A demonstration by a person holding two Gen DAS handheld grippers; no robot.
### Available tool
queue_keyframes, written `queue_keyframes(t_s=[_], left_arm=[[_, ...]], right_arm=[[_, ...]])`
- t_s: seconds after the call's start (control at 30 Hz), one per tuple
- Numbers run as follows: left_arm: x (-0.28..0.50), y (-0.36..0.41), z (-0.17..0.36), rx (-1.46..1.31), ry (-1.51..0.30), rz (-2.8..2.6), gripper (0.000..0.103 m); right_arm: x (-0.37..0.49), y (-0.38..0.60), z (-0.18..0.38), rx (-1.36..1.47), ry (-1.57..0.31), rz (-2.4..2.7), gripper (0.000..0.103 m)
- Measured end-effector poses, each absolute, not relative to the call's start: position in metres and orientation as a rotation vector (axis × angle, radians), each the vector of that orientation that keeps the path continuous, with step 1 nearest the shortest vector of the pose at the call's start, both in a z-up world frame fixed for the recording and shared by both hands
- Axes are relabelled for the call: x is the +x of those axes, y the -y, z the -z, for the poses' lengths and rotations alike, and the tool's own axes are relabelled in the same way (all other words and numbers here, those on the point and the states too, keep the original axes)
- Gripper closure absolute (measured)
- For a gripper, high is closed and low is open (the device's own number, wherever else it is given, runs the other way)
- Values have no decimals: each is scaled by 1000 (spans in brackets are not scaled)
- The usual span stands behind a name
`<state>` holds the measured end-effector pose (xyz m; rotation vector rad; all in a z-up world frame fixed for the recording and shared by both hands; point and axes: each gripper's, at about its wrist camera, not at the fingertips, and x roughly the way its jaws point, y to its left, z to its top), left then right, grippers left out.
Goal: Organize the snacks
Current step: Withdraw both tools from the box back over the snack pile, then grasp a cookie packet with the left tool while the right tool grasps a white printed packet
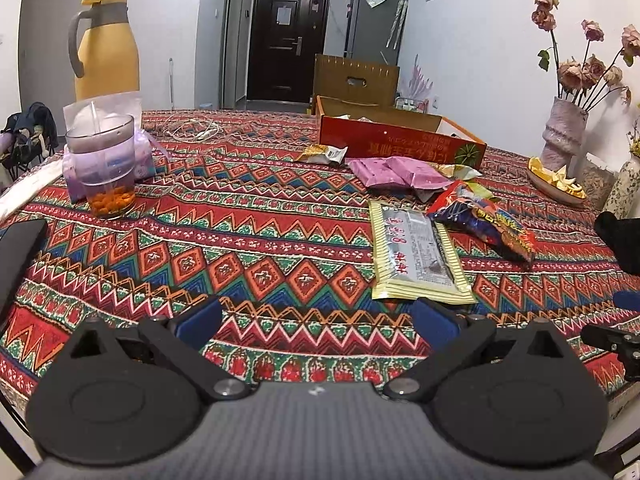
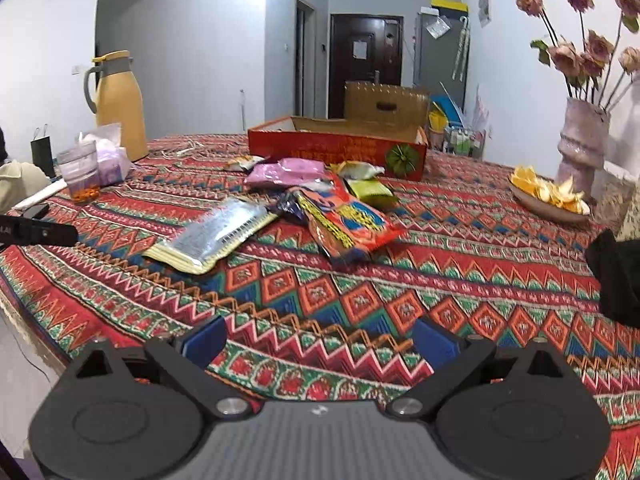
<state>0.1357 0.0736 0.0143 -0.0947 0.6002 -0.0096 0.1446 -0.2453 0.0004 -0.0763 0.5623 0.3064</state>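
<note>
Both claws hang low over the near edge of the worktop [image 1: 248,216], which wears a woven cloth of red, green and orange zigzags and diamonds. The left claw [image 1: 316,322] has its blue-padded jaws spread wide with only cloth between them. The right claw [image 2: 320,344] is spread wide too, nothing between its jaws.

Just beyond the left claw lies a flat, rectangular silver packet [image 1: 416,256] with a pale yellow crimped border, glossy and face up. Touching its far right corner is a crinkly red and blue bag [image 1: 488,224], one end cut off behind a dark shape at the frame edge. Behind those sit two pink pouches [image 1: 396,172], soft and overlapping, and a green packet [image 2: 370,190] half hidden under the red bag. A small yellow-white packet [image 1: 324,154] lies by the box. More wrappers peek out at the pile's back, too bunched to count.

Farther on stands the long red cardboard box [image 1: 400,146], open-topped, its contents hidden by the wall. Left of it are one clear glass [image 1: 106,168] with orange bits at the bottom and one yellow jug [image 1: 106,48]. On the right are a shallow dish [image 2: 548,200] of peel and a pale ribbed vase [image 2: 580,144] of dried roses.
</note>
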Motion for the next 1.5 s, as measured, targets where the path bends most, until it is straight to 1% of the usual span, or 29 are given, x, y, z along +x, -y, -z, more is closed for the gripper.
queue_keyframes(t_s=[0.27, 0.5, 0.77, 0.9, 1.03, 1.17, 1.2, 1.23, 1.33, 1.37, 1.47, 1.5], left_arm=[[158, -75, -14, -90, -613, 23, 0], [204, -80, -26, -70, -599, 17, 0], [292, -80, -47, 11, -547, 31, 0], [349, -79, -53, 19, -559, 33, 0], [405, -70, -42, 88, -582, 65, 0], [463, -75, -20, 16, -637, 133, 0], [474, -76, -13, 0, -655, 137, 1], [485, -77, -6, -10, -670, 149, 5], [507, -83, 9, -48, -678, 146, 10], [510, -84, 11, -59, -680, 153, 11], [514, -83, 18, -68, -676, 192, 23], [514, -81, 20, -42, -681, 191, 30]], right_arm=[[166, 246, -5, -42, -560, -291, 3], [216, 246, -25, -16, -543, -283, 5], [307, 234, -55, -148, -491, -332, 5], [365, 226, -56, -167, -512, -360, 5], [419, 209, -43, -192, -550, -371, 5], [467, 200, -21, -181, -616, -361, 5], [479, 200, -15, -164, -633, -357, 5], [487, 200, -9, -143, -649, -355, 6], [503, 205, 3, -69, -678, -357, 16], [505, 207, 5, -43, -681, -364, 24], [505, 209, 7, -15, -675, -373, 29], [503, 207, 7, -30, -669, -370, 35]])
